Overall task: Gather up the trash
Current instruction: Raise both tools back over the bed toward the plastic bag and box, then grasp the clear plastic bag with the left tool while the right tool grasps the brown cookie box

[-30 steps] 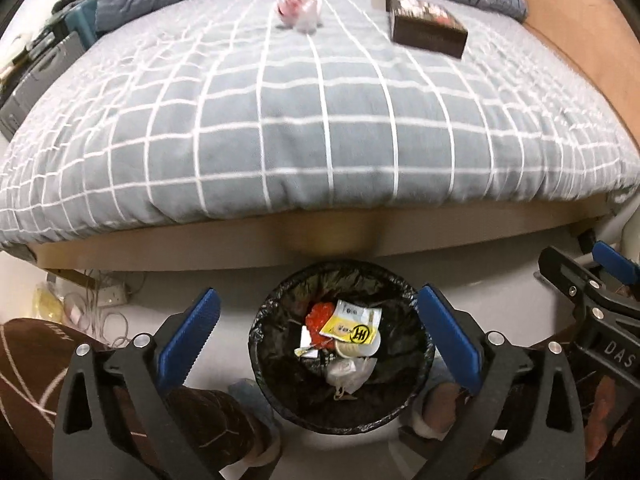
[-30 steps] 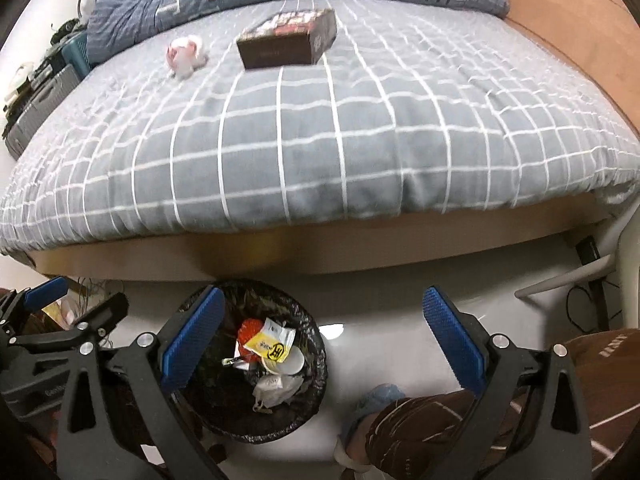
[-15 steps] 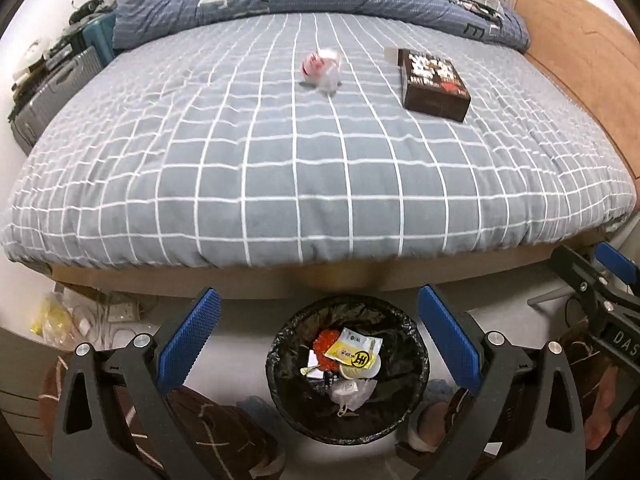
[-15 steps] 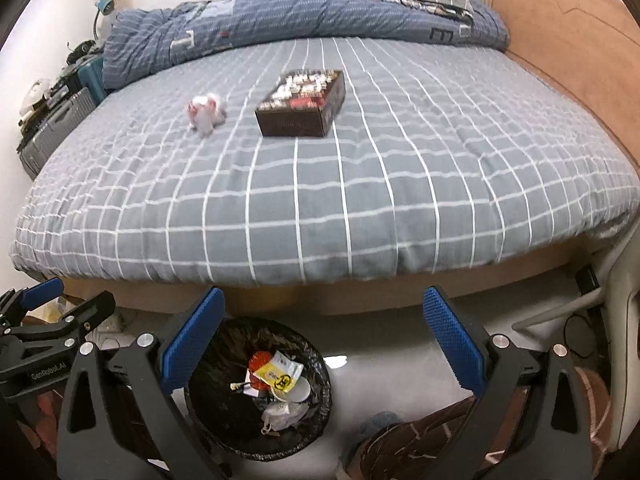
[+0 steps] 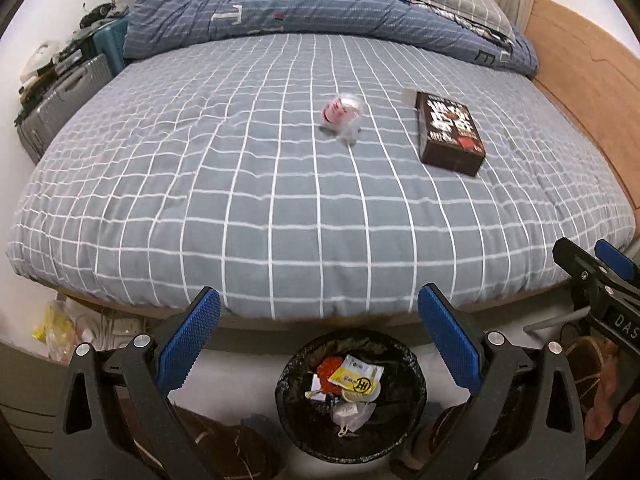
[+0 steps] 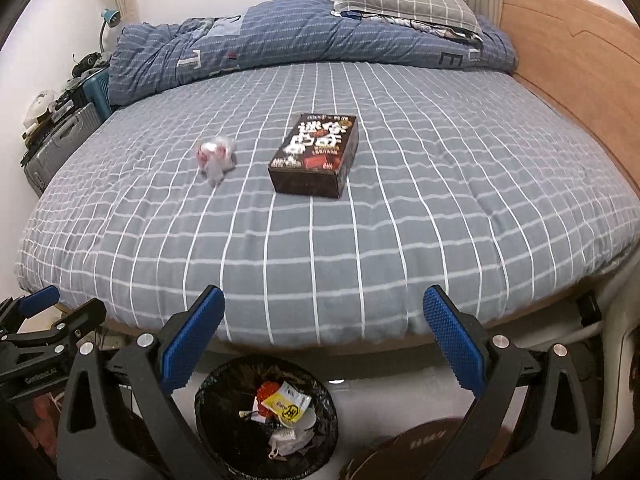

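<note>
Both blue-padded black tongs, left (image 5: pixel 319 334) and right (image 6: pixel 323 332), spread wide, holding nothing. Ahead on grey checked bedsheet (image 6: pixel 360 240): crumpled pink-white wrapper (image 5: pixel 343 117), dark brown cardboard box (image 6: pixel 316 158). Below: black-lined round bin (image 5: pixel 350 394), part full.

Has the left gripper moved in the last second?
Yes. The left gripper has risen and tilted up: the trash bin sits lower in view, more bed shows.

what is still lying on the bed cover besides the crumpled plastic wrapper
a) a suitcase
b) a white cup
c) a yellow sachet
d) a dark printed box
d: a dark printed box lies flat on the checked bed cover, right of the crumpled plastic wrapper; the yellow sachet is already down in the trash bin.
</note>
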The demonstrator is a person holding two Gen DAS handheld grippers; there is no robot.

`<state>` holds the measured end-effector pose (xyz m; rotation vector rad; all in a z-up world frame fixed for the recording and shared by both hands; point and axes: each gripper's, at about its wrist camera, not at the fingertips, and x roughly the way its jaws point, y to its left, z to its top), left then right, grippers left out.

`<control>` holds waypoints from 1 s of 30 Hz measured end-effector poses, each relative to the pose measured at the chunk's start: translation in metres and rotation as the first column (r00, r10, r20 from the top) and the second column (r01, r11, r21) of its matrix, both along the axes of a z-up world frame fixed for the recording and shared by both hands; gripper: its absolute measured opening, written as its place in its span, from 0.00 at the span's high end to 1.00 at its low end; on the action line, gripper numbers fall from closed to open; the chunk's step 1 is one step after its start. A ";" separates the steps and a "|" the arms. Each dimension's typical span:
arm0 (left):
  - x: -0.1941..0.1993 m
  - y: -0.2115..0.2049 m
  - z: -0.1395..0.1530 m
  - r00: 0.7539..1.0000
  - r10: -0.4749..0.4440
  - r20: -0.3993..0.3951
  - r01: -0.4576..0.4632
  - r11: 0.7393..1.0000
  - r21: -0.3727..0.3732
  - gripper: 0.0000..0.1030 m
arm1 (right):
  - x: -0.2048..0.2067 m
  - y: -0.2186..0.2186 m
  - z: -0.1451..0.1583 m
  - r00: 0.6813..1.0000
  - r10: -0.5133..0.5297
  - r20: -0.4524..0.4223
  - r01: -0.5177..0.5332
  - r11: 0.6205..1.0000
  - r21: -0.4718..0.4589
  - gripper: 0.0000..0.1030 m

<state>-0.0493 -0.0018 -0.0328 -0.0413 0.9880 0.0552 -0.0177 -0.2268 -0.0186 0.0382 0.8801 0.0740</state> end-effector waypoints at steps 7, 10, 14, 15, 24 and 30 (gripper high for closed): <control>0.040 0.011 0.000 1.000 0.018 -0.005 -0.018 1.000 -0.016 0.06 | 0.050 0.009 0.001 1.000 0.018 -0.003 -0.018 1.000 -0.020 0.07; 0.065 0.013 -0.002 1.000 0.019 -0.008 -0.019 0.999 -0.027 0.06 | 0.074 0.012 -0.002 1.000 0.023 -0.007 -0.024 0.999 -0.026 0.07; 0.099 0.010 -0.007 1.000 0.013 -0.008 -0.013 0.999 -0.030 0.06 | 0.108 0.017 -0.007 1.000 0.025 -0.013 -0.025 0.999 -0.033 0.07; 0.110 0.009 -0.008 1.000 0.009 -0.008 -0.009 1.000 -0.029 0.06 | 0.118 0.018 -0.008 1.000 0.022 -0.013 -0.022 0.999 -0.034 0.07; 0.191 0.008 -0.022 1.000 -0.005 -0.017 0.004 0.999 -0.040 0.06 | 0.191 0.020 -0.030 0.998 -0.006 -0.061 0.006 1.000 -0.003 0.07; 0.233 0.003 -0.039 0.999 -0.020 -0.029 0.019 0.999 -0.040 0.06 | 0.209 0.029 -0.049 0.996 -0.021 -0.091 0.023 1.000 0.018 0.07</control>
